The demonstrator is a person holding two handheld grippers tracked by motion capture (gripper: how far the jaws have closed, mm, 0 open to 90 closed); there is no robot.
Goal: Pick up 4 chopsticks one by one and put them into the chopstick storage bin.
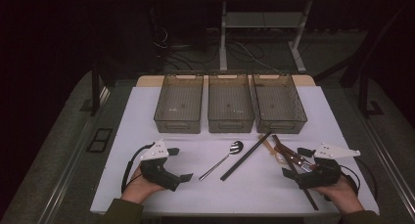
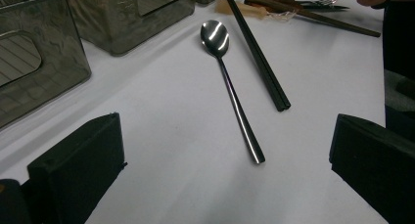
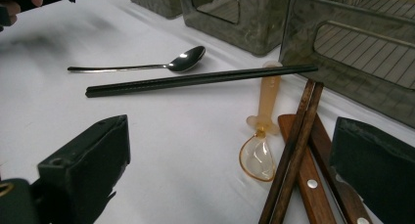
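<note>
Steel spoon (image 1: 222, 159) lies between both wide-spread tools, beside black chopsticks (image 1: 246, 155).

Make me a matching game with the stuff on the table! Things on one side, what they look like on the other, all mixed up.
Things:
1. shiny metal spoon
2. pair of black chopsticks
3. see-through amber plastic spoon
4. three smoky clear plastic bins

Descriptions:
A. in a row at the far side of the table
B. bowl next to the brown wooden chopsticks
C. lying alone, left of the black sticks
D. long, dark, lying side by side

Pairs: 1-C, 2-D, 3-B, 4-A
</note>
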